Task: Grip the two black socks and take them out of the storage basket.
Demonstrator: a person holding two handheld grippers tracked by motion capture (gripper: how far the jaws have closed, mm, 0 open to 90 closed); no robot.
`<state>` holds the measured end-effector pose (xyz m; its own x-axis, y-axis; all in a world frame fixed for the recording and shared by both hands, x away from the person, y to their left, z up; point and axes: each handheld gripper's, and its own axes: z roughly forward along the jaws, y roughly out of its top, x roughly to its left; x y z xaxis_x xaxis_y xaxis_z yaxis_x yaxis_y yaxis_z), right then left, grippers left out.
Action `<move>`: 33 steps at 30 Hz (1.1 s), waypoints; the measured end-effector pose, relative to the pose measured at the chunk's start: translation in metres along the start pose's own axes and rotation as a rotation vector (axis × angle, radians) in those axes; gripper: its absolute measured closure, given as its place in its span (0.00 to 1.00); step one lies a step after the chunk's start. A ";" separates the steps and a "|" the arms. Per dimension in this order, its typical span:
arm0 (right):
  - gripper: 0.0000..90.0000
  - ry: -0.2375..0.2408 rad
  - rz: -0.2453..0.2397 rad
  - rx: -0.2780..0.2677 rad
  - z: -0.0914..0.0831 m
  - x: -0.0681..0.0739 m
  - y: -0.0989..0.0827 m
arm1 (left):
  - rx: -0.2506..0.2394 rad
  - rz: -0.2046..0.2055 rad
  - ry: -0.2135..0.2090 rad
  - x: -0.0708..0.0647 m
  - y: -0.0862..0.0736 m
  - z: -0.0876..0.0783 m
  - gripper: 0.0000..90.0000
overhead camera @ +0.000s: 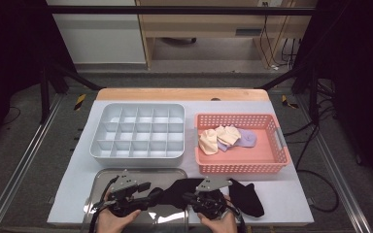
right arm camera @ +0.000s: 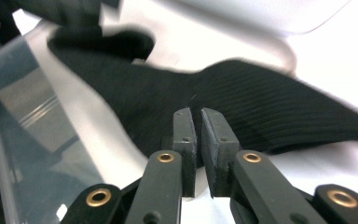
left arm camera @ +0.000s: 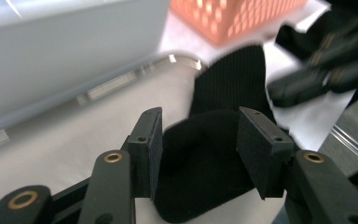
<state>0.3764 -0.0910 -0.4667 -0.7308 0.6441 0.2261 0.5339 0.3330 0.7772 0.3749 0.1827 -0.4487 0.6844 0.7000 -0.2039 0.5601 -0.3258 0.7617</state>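
Down at the near edge, the right gripper [right arm camera: 198, 140] pinches a black sock [right arm camera: 242, 109] lying across the metal tray [overhead camera: 102, 182] and table, while the left gripper's [left arm camera: 198, 140] jaws stand apart around its end.

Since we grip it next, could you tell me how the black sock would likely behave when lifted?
The black sock is ribbed knit lying flat, so it would probably droop limply. It looks light. The right gripper pinches a thin fold of it, so it likely compresses easily.
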 end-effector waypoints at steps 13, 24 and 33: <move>0.74 -0.176 0.002 -0.083 -0.002 -0.031 0.011 | 0.101 0.062 0.082 -0.009 -0.025 0.009 0.54; 0.96 -0.151 0.022 0.047 0.011 -0.036 0.007 | 0.104 0.071 0.123 -0.008 -0.025 0.011 0.90; 0.99 -0.143 0.027 -0.012 -0.020 -0.030 0.008 | -0.032 0.064 0.095 -0.002 -0.012 0.006 0.94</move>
<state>0.3946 -0.1215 -0.4556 -0.6473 0.7449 0.1618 0.5469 0.3061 0.7792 0.3692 0.1810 -0.4611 0.6702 0.7359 -0.0960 0.5001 -0.3522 0.7911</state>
